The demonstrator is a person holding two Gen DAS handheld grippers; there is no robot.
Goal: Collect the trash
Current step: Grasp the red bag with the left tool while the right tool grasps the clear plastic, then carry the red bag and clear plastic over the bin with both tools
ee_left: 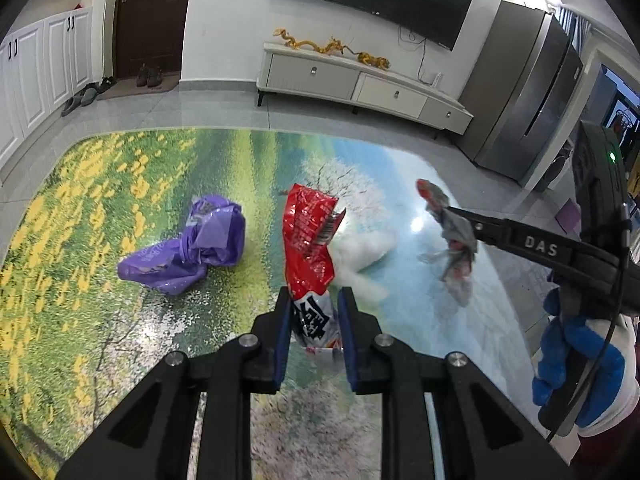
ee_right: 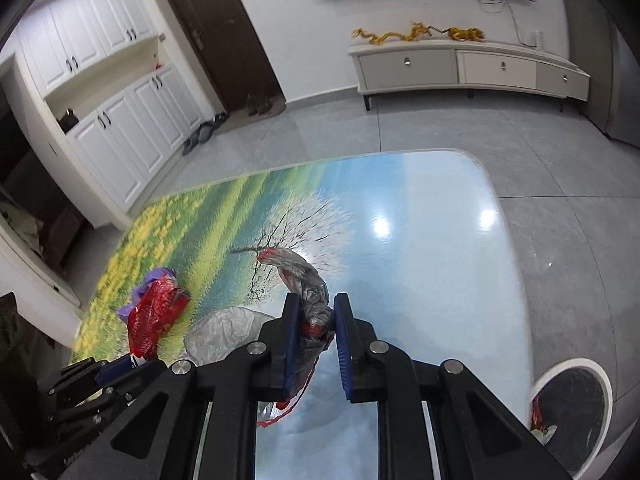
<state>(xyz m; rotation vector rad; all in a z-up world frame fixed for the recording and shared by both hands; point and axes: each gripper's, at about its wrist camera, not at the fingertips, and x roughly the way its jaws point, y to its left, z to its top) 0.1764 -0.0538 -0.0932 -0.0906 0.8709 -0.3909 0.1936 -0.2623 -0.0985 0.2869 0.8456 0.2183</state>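
Observation:
My left gripper [ee_left: 314, 300] is shut on a red and white snack wrapper [ee_left: 308, 240], which stands up from between its blue pads above the picture-printed table [ee_left: 100, 208]. To its right, my right gripper [ee_right: 314, 304] is shut on a crumpled grey and red wrapper [ee_right: 308, 280]; the left wrist view shows that same grey wrapper [ee_left: 452, 236] hanging from the right gripper's fingers [ee_left: 468, 218]. A crumpled purple bag [ee_left: 192, 248] lies on the table at the left. A clear crumpled plastic piece [ee_left: 364, 256] lies just behind the red wrapper.
A white-rimmed bin [ee_right: 568, 408] with a dark liner stands on the floor off the table's right side. A gloved hand [ee_left: 572, 364] holds the right gripper. A TV cabinet [ee_left: 360, 80], a door, shoes and white cupboards line the far walls.

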